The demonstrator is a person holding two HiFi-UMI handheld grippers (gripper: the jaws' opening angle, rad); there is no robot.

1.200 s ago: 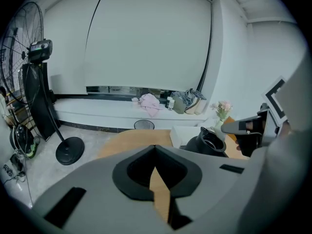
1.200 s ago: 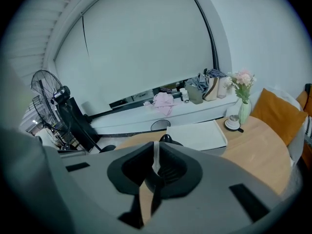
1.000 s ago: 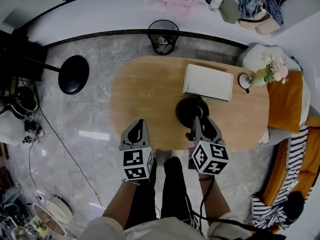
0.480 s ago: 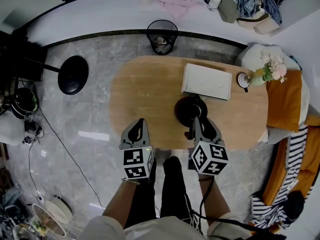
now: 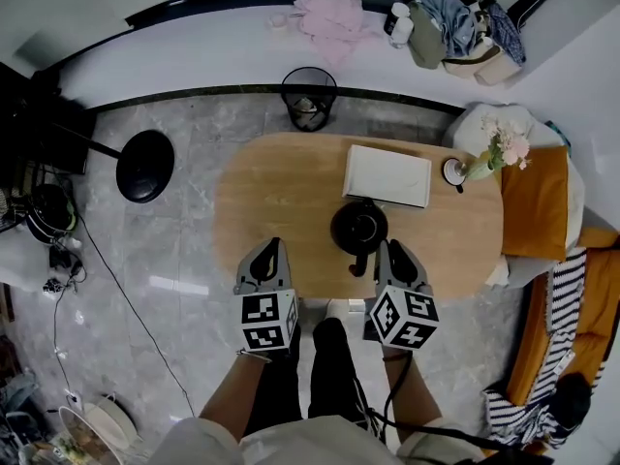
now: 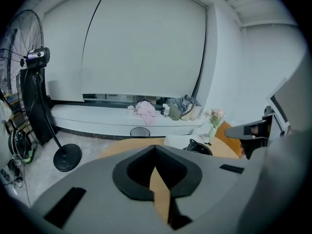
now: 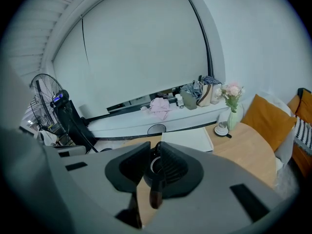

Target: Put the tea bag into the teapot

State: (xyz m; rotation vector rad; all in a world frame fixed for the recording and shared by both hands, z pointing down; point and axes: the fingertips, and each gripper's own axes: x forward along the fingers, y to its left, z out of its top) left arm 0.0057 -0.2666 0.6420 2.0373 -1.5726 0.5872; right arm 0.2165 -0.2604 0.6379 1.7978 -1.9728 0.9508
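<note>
Two grippers hovering: left gripper (image 5: 270, 247) jaws pressing together, empty; right gripper (image 5: 385, 248) jaws standing slightly apart, facing teapot (image 5: 358, 228). Tea bag not showing, possibly on white tray (image 5: 387, 174), teapot's 1 o'clock. Expecting light, limp, tearable; suggesting pinching top seam.

left gripper (image 5: 273, 245), right gripper (image 5: 385, 248): grey shells
marker cubes (image 5: 265, 320): 2, black-and-white squares
trousers (image 5: 334, 361): black
top (image 5: 320, 446): pale
cable (image 5: 391, 395): black

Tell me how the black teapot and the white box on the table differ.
The teapot is black and round with a handle pointing toward the person; the white box is flat and rectangular. The teapot stands nearer the person, the white box behind it toward the far edge. Both rest on the wooden table.
</note>
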